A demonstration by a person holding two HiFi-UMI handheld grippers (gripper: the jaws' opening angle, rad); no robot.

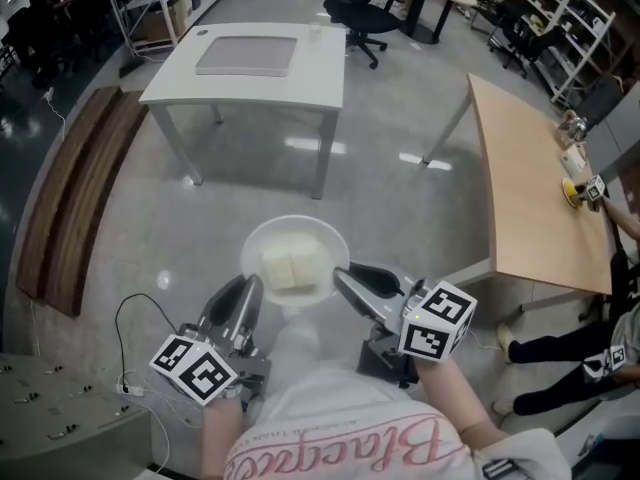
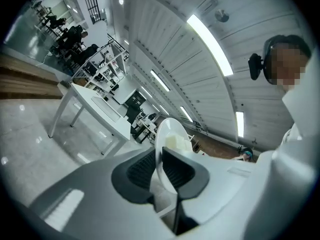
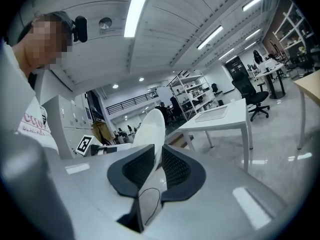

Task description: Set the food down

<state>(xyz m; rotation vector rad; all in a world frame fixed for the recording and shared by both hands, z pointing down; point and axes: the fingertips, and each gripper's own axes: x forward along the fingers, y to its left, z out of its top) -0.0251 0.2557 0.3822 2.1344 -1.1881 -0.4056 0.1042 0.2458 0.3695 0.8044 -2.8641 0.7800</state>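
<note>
A round white plate hangs above the grey floor in front of me, carrying two pale yellow blocks of food. My left gripper is shut on the plate's left rim and my right gripper on its right rim. In the left gripper view the thin plate edge runs between the dark ribbed pads, with the food showing beyond. The right gripper view shows the plate standing edge-on, pinched between that gripper's pads.
A white table with a grey mat stands ahead. A wooden table is at the right, with another person's legs beside it. A wooden bench lies at the left, an office chair farther back.
</note>
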